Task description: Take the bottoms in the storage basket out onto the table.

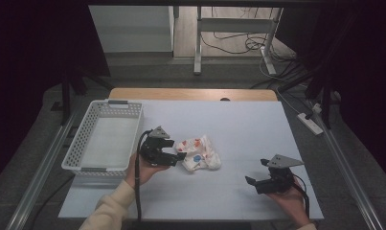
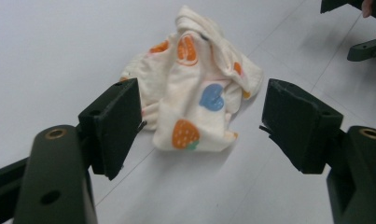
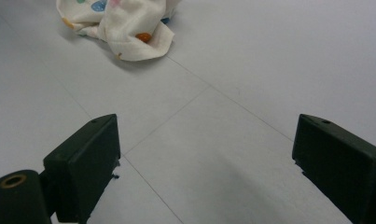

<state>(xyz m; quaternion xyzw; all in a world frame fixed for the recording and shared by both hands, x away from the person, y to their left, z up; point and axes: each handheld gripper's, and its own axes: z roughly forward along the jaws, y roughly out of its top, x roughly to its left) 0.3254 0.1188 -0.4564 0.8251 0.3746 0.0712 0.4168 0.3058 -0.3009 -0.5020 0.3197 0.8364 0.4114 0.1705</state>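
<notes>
Since the left gripper (image 1: 177, 152) hovers with jaws spread at the printed cloth's (image 1: 199, 153) nine o'clock edge, pinch a thick fold; the right gripper (image 1: 258, 173) waits released.

A white tabletop (image 1: 238, 124) seen from above, with a dark floor around it. A white plastic basket (image 1: 85, 139) with slotted walls sits at its left edge. Near the middle lies a crumpled cream cloth (image 1: 200, 153) printed with orange and blue shapes. The left claw (image 1: 177, 151), held in a person's left hand (image 1: 141, 171) with a cream sleeve (image 1: 109, 211), sits just beside the cloth's left edge with its jaws apart. The right claw (image 1: 257, 171), held in the right hand (image 1: 289, 201), rests near the tabletop's front right corner, jaws spread, well apart from the cloth. Cables (image 1: 238, 43) trail across the floor beyond the tabletop.
</notes>
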